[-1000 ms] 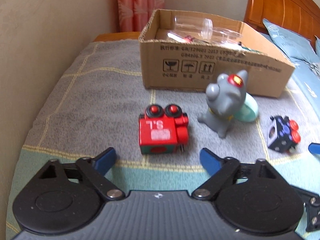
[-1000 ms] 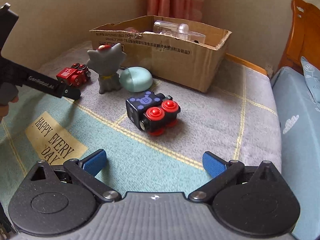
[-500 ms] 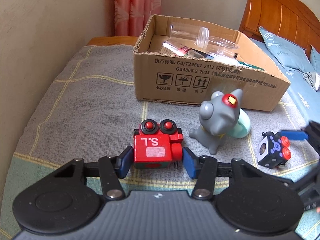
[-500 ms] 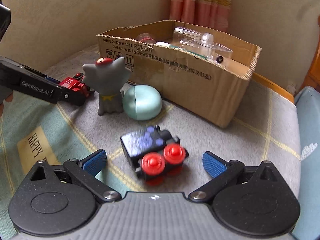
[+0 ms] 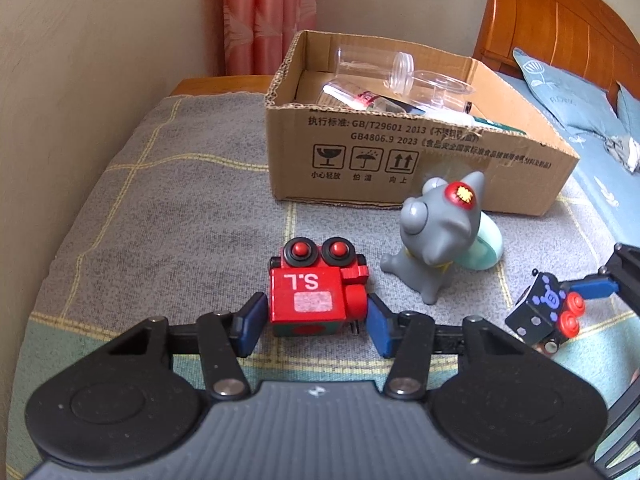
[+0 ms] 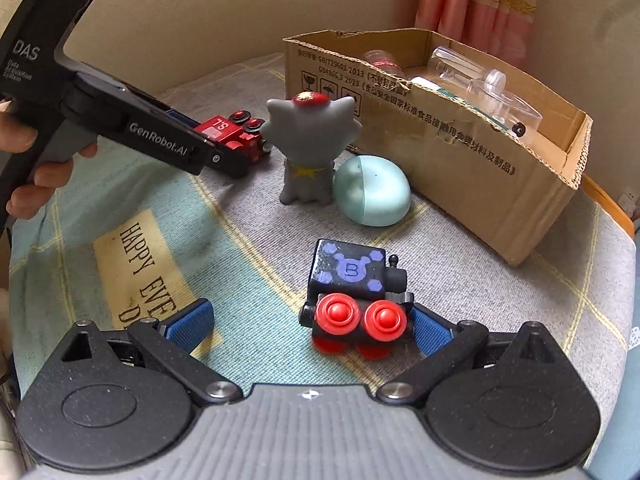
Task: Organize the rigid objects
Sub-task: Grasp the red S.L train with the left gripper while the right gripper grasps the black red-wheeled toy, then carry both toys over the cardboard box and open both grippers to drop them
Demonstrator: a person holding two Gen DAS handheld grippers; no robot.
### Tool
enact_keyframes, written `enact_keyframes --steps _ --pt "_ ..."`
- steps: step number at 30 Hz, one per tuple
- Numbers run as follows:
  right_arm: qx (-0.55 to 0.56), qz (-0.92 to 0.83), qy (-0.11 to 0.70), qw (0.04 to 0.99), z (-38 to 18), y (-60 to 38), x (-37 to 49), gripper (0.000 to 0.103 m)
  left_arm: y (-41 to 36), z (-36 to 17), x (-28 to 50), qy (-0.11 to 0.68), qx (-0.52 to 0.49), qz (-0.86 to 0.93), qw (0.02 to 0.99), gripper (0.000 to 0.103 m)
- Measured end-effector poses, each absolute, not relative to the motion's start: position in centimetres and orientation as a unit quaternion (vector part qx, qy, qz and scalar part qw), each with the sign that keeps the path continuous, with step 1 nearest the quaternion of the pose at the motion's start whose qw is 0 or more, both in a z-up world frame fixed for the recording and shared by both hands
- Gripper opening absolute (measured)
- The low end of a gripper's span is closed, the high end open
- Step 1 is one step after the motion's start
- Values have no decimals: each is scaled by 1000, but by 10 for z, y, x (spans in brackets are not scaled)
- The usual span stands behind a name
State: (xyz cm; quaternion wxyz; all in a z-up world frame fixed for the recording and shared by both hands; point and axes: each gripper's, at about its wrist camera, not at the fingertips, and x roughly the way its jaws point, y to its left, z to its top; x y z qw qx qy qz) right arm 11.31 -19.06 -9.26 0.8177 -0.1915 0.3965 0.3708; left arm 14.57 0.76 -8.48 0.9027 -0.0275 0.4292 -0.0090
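Observation:
A red toy train [image 5: 308, 296] marked "S.L" lies on the grey blanket [image 5: 180, 220], and my left gripper [image 5: 316, 326] is shut on it, blue pads pressed to both sides. A black toy train [image 6: 352, 280] with red wheels and a blue "B" sits between the fingers of my right gripper [image 6: 310, 326], which is open. Its right pad is against the train's end; the left pad [image 6: 190, 320] stands well clear. In the left wrist view the black train [image 5: 540, 312] shows at the right with a blue fingertip [image 5: 596, 288] behind it.
An open cardboard box [image 5: 400, 152] holding clear plastic cups stands behind the toys. A grey cat figure [image 5: 440, 232] and a mint egg-shaped case [image 6: 372, 192] sit in front of it. A hand [image 6: 36, 176] holds the left gripper's handle. A wooden headboard [image 5: 560, 32] is far right.
My left gripper's fingers closed onto the red train a second ago and have held still since. My right gripper moved in toward the black train, which now sits between its fingers.

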Motion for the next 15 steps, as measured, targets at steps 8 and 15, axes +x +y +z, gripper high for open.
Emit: enact_keyframes --steps 8,15 --pt "-172 338 399 835 -90 -188 131 91 7 -82 152 438 -33 -5 898 52" --pt "-175 321 400 840 -84 -186 132 74 9 -81 153 440 -36 -7 897 49"
